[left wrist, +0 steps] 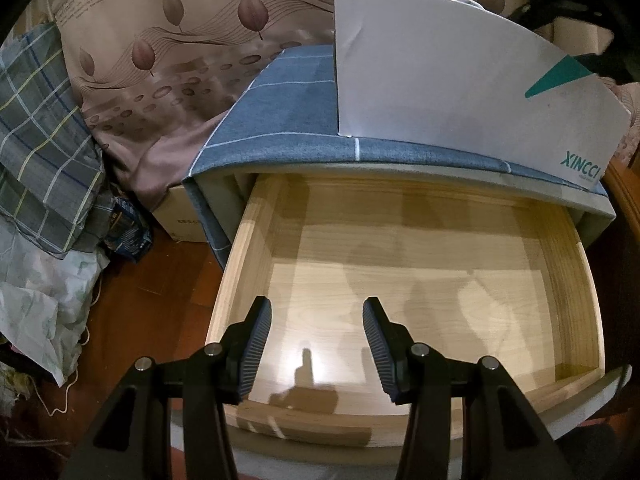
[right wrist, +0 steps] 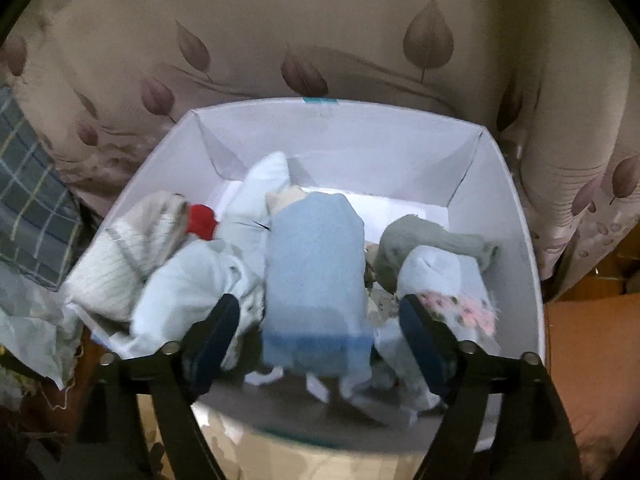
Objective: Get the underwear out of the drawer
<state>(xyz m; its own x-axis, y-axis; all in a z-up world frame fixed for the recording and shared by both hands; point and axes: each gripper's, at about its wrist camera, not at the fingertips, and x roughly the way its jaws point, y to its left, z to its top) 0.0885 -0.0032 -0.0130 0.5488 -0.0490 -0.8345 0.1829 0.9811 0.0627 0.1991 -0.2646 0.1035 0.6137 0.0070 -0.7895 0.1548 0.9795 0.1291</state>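
In the left wrist view a pale wooden drawer (left wrist: pixel 256 240) stands pulled out of a blue-covered cabinet (left wrist: pixel 288 120); its inside shows only bare wood. My left gripper (left wrist: pixel 317 344) is open and empty just above the drawer's front. In the right wrist view a white box (right wrist: pixel 520 216) holds several folded pieces of underwear, with a light blue piece (right wrist: pixel 316 264) in the middle. My right gripper (right wrist: pixel 320 332) is open, its fingers either side of that blue piece, above the box's near side.
The white box (left wrist: pixel 460 80) stands on top of the cabinet. A leaf-patterned beige cloth (left wrist: pixel 160 60) hangs behind. A plaid cloth (left wrist: pixel 44 140) and crumpled plastic (left wrist: pixel 44 304) lie on the dark wooden floor (left wrist: pixel 160 288) at left. A cardboard box (left wrist: pixel 180 216) sits beside the cabinet.
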